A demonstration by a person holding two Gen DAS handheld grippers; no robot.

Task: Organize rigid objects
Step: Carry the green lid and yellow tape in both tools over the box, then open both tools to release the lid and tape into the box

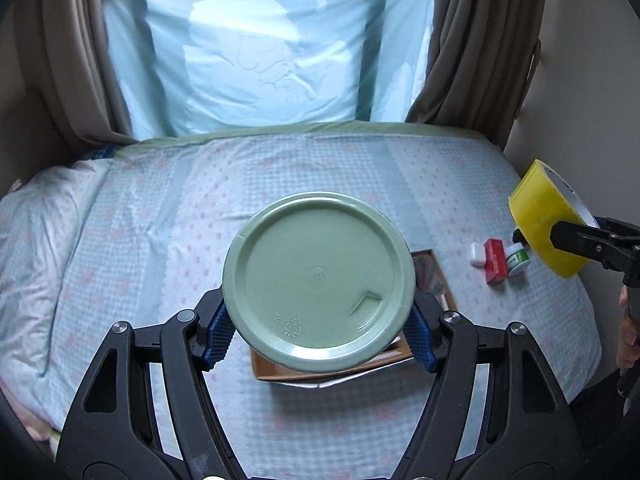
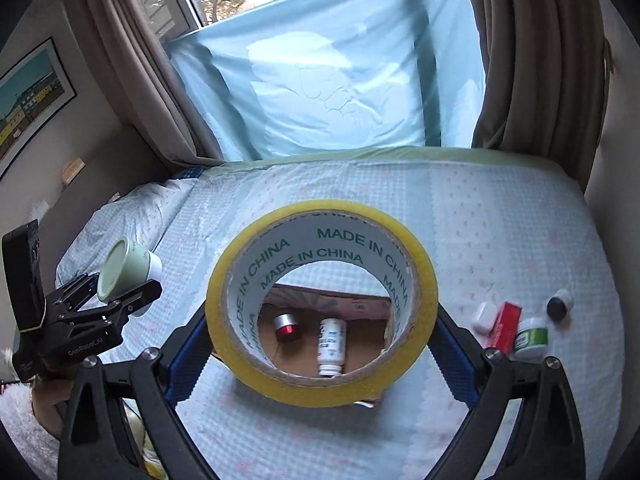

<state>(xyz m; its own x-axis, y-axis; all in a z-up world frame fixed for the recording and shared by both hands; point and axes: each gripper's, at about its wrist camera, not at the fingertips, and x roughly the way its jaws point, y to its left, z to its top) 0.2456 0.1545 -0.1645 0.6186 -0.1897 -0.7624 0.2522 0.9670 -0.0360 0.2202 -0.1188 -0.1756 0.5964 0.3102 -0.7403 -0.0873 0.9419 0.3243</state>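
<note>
Left wrist view: left claw [image 1: 320,334] pinching a green-lidded jar [image 1: 319,282] by its sides between blue pads [image 1: 218,330], lid toward camera, held above a cardboard box [image 1: 434,280] on the bed [image 1: 160,208]. Further right on the bedspread: white case [image 1: 477,254], red carton [image 1: 495,266] and green-labelled pot [image 1: 517,259], close together in a row. At far right, tape roll [image 1: 540,220] carried in the right claw [image 1: 568,240].

Right wrist view: at far left, left claw [image 2: 120,300] with the jar [image 2: 120,270], lifted clear of the bed [image 2: 500,220]. At centre, right claw [image 2: 320,354] spread wide and clamped on the yellow tape roll [image 2: 320,380], core facing camera. Seen through the core: box [image 2: 360,300] holding a red-capped cylinder [image 2: 286,328] and a white bottle [image 2: 331,346], lying apart. To the right, on the bed: white case [image 2: 485,316], red carton [image 2: 506,326], pot [image 2: 530,338], and a small black-capped bottle [image 2: 559,306] just behind them.
</note>
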